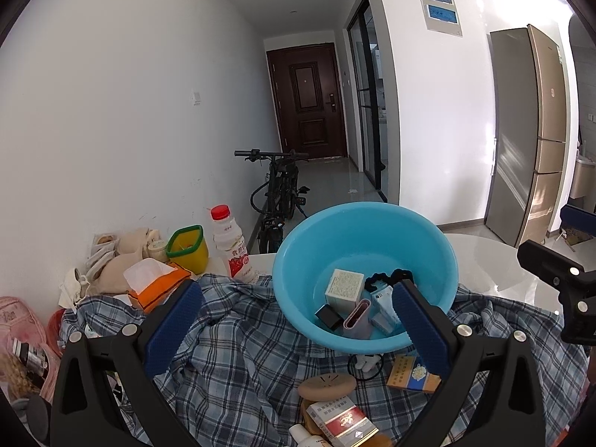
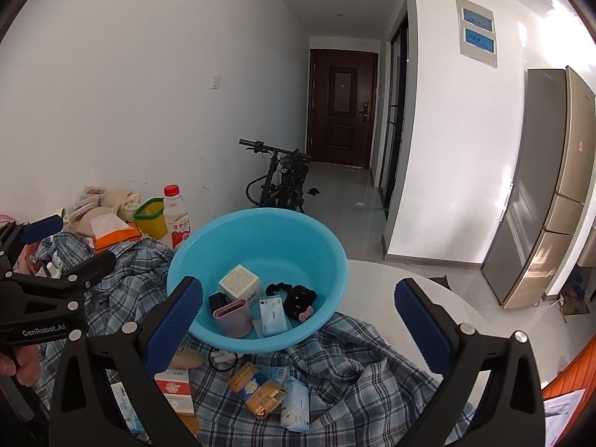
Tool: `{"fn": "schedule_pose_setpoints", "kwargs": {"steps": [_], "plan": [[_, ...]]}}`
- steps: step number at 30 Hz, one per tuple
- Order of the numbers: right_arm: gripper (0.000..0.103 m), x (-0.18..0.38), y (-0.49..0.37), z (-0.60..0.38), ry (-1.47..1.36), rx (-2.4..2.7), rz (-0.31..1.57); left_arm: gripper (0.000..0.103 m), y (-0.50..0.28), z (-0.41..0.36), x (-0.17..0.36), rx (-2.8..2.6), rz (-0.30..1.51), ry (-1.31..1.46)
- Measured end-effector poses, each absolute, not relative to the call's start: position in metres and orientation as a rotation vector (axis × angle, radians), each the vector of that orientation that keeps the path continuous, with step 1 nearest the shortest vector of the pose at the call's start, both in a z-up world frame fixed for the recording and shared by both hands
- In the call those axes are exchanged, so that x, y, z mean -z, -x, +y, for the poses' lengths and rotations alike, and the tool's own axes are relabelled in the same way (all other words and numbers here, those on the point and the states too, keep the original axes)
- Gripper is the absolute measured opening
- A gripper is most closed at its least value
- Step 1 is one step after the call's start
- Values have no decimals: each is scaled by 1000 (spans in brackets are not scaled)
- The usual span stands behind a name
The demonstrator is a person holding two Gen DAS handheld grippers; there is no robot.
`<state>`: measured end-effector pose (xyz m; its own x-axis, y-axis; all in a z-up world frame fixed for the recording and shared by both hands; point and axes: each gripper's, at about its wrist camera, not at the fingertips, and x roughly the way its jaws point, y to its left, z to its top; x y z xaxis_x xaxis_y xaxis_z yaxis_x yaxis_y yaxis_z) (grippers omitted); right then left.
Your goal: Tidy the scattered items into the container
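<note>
With both the left gripper (image 1: pixel 298 320) and right gripper (image 2: pixel 298 322) jaws apart and empty, the round blue plastic basin (image 1: pixel 428 238) sits, apparently tilted, on rumpled plaid cloth (image 1: pixel 242 335), so reaching for the gold-and-blue packet (image 2: pixel 257 387) just before it could tip it.

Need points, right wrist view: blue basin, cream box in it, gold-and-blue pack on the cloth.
blue basin (image 2: pixel 260 219): right wrist view, bare far inner wall.
cream box (image 2: pixel 240 279): right wrist view, top face.
gold-and-blue pack (image 2: pixel 257 387): right wrist view, front face.
</note>
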<state>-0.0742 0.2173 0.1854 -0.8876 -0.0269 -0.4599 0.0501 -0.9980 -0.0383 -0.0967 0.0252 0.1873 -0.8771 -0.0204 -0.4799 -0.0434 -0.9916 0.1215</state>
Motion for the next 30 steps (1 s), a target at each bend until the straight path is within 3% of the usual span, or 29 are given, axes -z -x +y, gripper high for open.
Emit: {"fn": "schedule_pose_setpoints", "kwargs": {"steps": [5, 15, 30], "plan": [[103, -191, 93, 224, -834, 2955, 7, 103, 115, 16, -195, -2972, 102, 888], [103, -180, 136, 222, -1142, 2758, 37, 103, 149, 20, -196, -2912, 162, 1078], [103, -180, 140, 225, -1179, 2764, 78, 103, 157, 21, -194, -2871, 177, 1129]]}}
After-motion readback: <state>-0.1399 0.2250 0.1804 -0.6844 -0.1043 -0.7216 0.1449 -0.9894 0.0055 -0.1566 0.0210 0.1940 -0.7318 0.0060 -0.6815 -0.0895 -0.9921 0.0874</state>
